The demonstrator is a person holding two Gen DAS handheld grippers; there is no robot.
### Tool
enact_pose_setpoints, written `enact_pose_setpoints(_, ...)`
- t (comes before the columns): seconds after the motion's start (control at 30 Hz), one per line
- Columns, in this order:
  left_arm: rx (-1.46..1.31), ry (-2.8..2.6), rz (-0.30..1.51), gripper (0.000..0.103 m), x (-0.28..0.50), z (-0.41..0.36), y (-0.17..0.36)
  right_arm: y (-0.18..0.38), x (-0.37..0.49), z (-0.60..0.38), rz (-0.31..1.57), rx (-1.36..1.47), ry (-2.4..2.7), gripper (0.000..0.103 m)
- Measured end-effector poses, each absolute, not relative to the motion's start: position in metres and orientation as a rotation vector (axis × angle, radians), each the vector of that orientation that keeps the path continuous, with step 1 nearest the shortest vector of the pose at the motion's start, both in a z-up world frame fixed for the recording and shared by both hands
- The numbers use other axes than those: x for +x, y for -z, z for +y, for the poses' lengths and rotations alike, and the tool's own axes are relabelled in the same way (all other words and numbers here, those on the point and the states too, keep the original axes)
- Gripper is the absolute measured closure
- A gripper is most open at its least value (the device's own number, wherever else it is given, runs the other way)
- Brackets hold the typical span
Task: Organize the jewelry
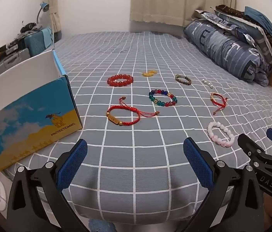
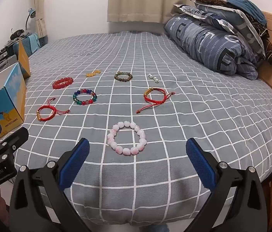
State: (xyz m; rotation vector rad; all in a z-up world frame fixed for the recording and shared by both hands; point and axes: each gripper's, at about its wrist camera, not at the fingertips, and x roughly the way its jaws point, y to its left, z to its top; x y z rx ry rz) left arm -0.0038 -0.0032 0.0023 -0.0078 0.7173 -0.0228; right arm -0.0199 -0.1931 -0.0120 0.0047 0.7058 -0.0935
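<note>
The open blue box (image 1: pixel 29 104) sits at the bed's left edge, can't see what's inside it. Left gripper (image 1: pixel 135 154) and right gripper (image 2: pixel 137 154) are both spread wide, holding nothing; the pink bracelet (image 2: pixel 126 138) lies just ahead of the right one.

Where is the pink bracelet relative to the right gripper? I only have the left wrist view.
Observer: The pink bracelet lies just ahead of the right gripper, about centred between its open fingers and untouched.
Operator: Is the left gripper crowding that spot?
Observer: No. The left gripper sits far to the side, in front of the box, well apart from the bracelet.
</note>
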Motion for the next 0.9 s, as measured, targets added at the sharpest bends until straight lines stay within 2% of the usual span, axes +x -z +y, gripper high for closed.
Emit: enact_pose_setpoints(0.9, 0.005, 0.016, 0.709, 0.006, -0.0011, -0.0048, -0.0044, 0.0089, -0.0195, -0.1928, 0.704, 0.003, 0.1, 0.007)
